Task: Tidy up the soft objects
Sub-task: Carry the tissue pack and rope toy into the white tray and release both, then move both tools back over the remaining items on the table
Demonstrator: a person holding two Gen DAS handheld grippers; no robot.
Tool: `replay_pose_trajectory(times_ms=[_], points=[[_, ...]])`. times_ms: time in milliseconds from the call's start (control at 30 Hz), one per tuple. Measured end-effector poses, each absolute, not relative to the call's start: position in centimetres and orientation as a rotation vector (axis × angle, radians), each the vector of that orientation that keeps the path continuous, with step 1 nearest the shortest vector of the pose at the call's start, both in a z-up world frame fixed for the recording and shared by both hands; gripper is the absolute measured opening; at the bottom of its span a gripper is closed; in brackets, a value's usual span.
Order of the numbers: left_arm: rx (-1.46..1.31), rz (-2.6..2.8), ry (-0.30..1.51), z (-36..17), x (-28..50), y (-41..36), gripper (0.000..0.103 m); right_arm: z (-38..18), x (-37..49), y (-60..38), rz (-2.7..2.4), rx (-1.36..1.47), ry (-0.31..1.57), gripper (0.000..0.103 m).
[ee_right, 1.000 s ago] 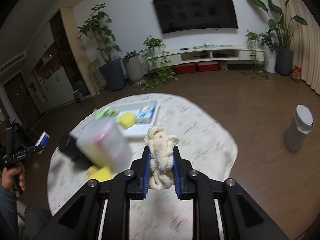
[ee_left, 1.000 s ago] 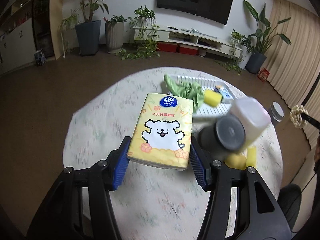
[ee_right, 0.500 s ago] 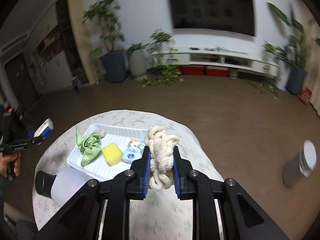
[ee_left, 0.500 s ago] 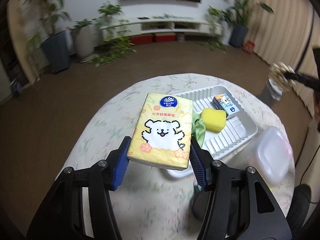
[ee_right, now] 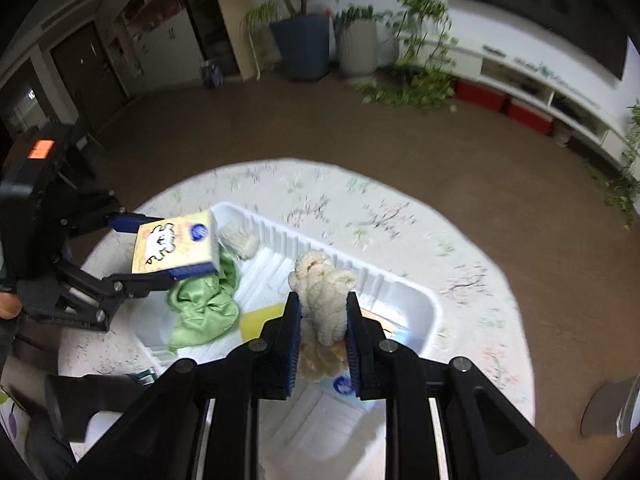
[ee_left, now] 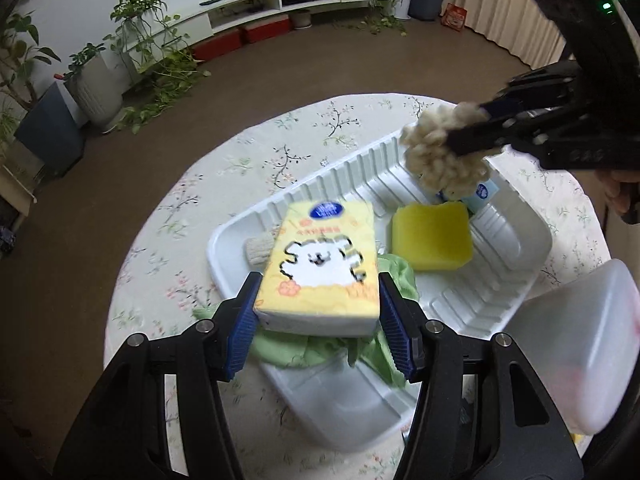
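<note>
The yellow tissue pack hangs over the near end of the white tray, above a crumpled green cloth, pinched by its sides in the left gripper; the cream fluffy bundle hangs over the far end, squeezed tight in the right gripper; a yellow sponge already lies in the tray. Both loads look mid-delivery; next I'd expect lowering onto bare tray floor, then letting go.
</note>
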State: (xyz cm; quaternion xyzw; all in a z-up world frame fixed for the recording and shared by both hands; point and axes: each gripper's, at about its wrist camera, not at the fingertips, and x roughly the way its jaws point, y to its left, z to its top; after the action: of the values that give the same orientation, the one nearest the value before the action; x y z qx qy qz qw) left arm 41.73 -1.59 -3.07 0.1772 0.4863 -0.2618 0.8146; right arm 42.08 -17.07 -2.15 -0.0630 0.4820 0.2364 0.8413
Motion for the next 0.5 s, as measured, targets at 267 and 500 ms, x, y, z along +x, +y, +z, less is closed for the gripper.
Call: replay_pose_trajectory(times_ms=[267, 500], points=[[0.352, -0.556, 1.028, -3.6, 41.7, -1.5, 0.074, -5.7, 43.6, -16.0, 0.506, -0.154, 1.085, 0.029], [0.262, -0.537, 0.959, -0.6, 40.7, 0.5, 0.085, -3.9, 42.9, -17.3, 0.505, -0.095, 1.043, 0.062]])
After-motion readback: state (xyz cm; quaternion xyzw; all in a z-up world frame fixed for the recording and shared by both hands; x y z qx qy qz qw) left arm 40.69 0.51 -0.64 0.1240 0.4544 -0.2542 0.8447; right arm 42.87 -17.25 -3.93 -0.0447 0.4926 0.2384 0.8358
